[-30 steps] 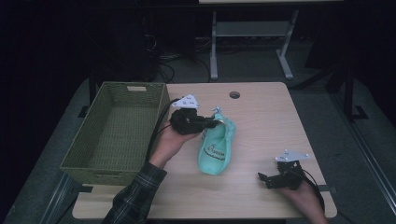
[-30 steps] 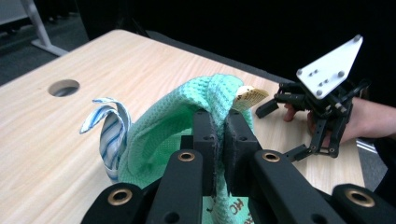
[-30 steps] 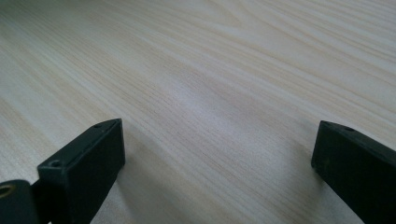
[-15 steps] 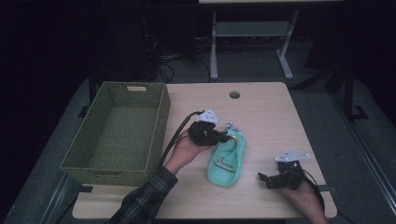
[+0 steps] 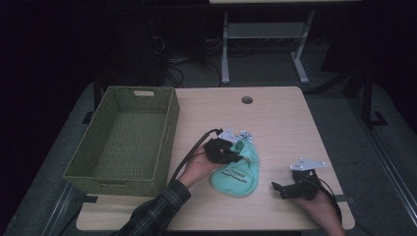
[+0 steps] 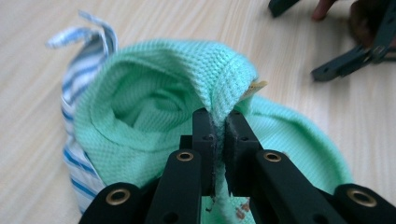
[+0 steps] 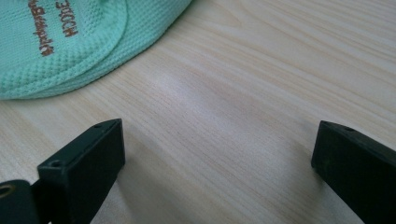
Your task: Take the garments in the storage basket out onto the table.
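A mint-green mesh cloth (image 5: 239, 175) with printed lettering lies on the wooden table (image 5: 280, 123), in front of the middle. My left gripper (image 5: 235, 156) is shut on a raised fold of this green cloth (image 6: 154, 107), and the fabric is pinched between the pads of the left gripper (image 6: 219, 123). A blue-and-white striped cloth (image 6: 77, 84) lies crumpled behind it. My right gripper (image 5: 276, 189) rests near the front right edge and stands open. Bare wood shows between the jaws of the right gripper (image 7: 215, 154), and the green cloth (image 7: 60, 42) lies just beyond them.
A green woven basket (image 5: 167, 129) with nothing in it stands at the table's left. A round cable hole (image 5: 247, 100) sits near the far edge. The right gripper (image 6: 345, 65) shows beyond the cloth in the left gripper view.
My left hand has moved right and toward the front edge, sinking lower, and has drawn the green cloth with it. The right gripper has kept still.
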Demonstrator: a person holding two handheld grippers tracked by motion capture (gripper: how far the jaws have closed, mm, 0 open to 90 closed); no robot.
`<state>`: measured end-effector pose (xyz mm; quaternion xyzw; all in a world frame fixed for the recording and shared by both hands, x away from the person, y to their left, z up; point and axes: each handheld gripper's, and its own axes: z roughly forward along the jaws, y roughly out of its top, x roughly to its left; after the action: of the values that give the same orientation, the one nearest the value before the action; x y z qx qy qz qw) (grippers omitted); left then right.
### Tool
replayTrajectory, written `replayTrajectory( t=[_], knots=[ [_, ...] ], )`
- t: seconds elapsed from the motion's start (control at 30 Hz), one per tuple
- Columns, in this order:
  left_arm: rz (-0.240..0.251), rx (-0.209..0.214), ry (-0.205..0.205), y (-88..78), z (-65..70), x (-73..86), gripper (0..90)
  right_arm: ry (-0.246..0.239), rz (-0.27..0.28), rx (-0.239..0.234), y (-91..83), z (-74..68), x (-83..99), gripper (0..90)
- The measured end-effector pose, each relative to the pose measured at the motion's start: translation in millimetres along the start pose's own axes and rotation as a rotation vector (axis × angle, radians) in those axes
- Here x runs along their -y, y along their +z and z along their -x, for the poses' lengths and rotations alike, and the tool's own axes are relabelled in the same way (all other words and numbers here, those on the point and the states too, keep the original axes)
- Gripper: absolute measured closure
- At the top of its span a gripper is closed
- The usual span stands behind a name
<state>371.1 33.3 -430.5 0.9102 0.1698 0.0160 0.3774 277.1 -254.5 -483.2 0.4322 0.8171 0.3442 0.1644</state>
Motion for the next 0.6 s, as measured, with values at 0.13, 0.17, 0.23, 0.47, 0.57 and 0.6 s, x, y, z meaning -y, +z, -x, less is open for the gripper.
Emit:
replayTrajectory(
  t=[0.13, 0.17, 0.23, 0.47, 0.57, 0.6],
  knots=[
    [-0.027, -0.006, -0.014, 9.3, -0.7, 5.8, 83.5, 0.004, -0.002, -0.001, -0.1, -0.3, 0.0, 2.1],
    [-0.039, -0.009, -0.012, 11.7, -1.2, 7.4, 83.4, -0.001, 0.000, 0.000, 0.0, 0.1, 0.0, 2.1],
    [-0.057, -0.013, -0.007, 16.3, -1.2, 10.6, 83.1, -0.001, 0.000, 0.000, 0.0, 0.1, 0.0, 2.1],
    [-0.073, -0.018, -0.014, 14.3, -0.1, 11.1, 74.8, 0.000, 0.000, 0.000, 0.0, 0.0, 0.0, 2.1],
    [-0.059, -0.013, -0.034, 6.9, 2.0, 8.7, 64.4, -0.001, 0.000, 0.000, 0.0, 0.0, 0.0, 2.1],
    [-0.056, -0.013, -0.029, 3.5, 2.5, 8.1, 62.5, -0.001, 0.000, 0.000, 0.0, 0.0, 0.0, 2.1]
  ],
)
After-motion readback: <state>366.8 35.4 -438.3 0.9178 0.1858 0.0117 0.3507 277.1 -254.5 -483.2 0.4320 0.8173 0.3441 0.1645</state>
